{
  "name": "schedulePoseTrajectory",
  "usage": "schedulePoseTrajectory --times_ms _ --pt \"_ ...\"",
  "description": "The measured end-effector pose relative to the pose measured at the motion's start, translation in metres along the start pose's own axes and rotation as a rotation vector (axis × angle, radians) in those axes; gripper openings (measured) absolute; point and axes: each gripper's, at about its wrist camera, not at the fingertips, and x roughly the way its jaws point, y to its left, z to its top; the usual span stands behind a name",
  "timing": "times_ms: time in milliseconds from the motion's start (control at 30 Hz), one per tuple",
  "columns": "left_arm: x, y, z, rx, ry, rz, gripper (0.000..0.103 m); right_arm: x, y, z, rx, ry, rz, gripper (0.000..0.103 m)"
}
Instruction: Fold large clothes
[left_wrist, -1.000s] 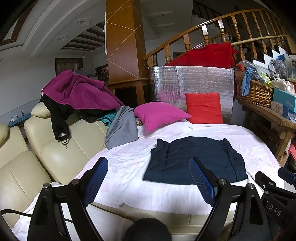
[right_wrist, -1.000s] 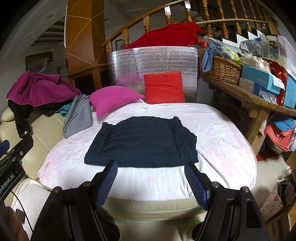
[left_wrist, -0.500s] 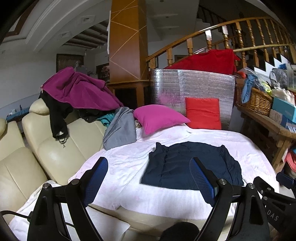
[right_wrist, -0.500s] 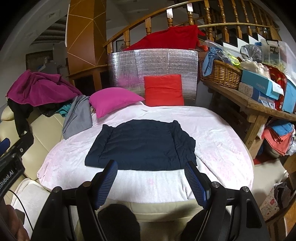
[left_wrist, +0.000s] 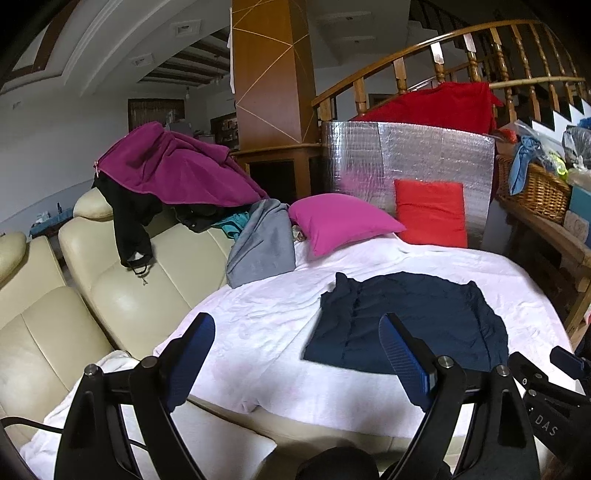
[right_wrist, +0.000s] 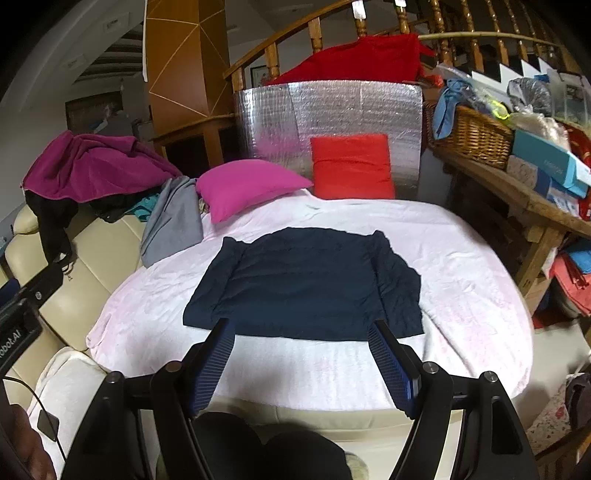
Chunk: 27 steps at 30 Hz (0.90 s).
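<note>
Garment (right_wrist: 306, 280), navy, lies flat on pink sheet (right_wrist: 461, 295). Left gripper (left_wrist: 295, 354) & right gripper (right_wrist: 301, 350): jaws wide, empty, at near edge, touching nothing.

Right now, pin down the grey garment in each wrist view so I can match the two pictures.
Left wrist view: the grey garment hangs left of centre, draped off the cream sofa onto the white blanket.
Right wrist view: the grey garment sits at mid-left, on the same sofa edge.
Shared landmark: the magenta pillow lies immediately right of it in both views.
</note>
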Motion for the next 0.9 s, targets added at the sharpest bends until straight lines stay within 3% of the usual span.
schedulePoseTrajectory --times_ms 200,533,900 --pt "0.009 -0.011 0.005 0.013 0.003 -0.016 0.091 0.019 -0.008 -0.002 0.015 0.035 0.009 0.078" --pt "0.032 -0.037 0.015 0.04 0.008 -0.085 0.093 0.042 -0.025 0.004 0.045 0.052 -0.047 0.078" --pt "0.059 -0.044 0.021 0.05 0.025 -0.113 0.095 0.067 -0.025 0.015 0.059 0.064 -0.09 0.078"
